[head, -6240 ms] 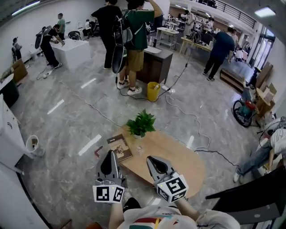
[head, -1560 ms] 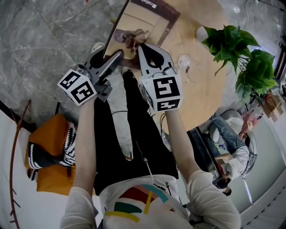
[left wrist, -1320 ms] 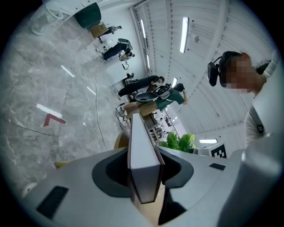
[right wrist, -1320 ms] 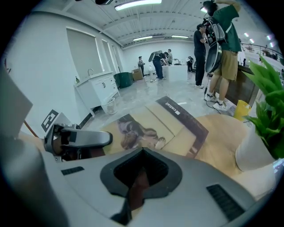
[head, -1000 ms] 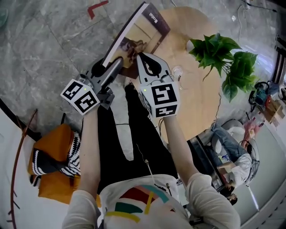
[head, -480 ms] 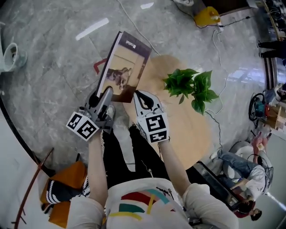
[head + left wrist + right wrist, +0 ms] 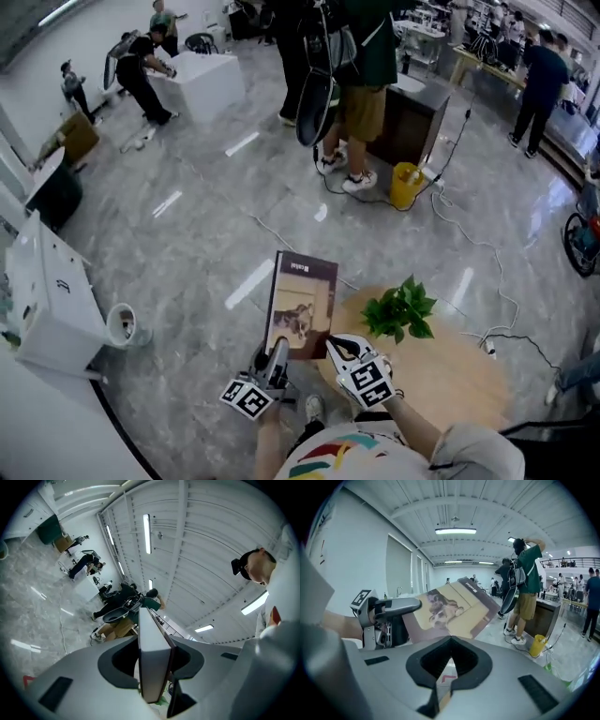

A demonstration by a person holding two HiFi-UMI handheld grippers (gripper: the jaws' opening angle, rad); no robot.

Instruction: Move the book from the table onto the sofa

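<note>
Grey floor shows under the book, held in the air beside the table, long axis pointing away from the person, left gripper clamped on its near edge, right gripper pinching the near right corner; no sofa in view.

White lettering on the dark top band of the book is too small to read

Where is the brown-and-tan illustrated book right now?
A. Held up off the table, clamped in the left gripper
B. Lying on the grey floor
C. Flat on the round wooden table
A: the brown-and-tan illustrated book sits between the jaws of the left gripper, held up clear of the round wooden table.
</note>
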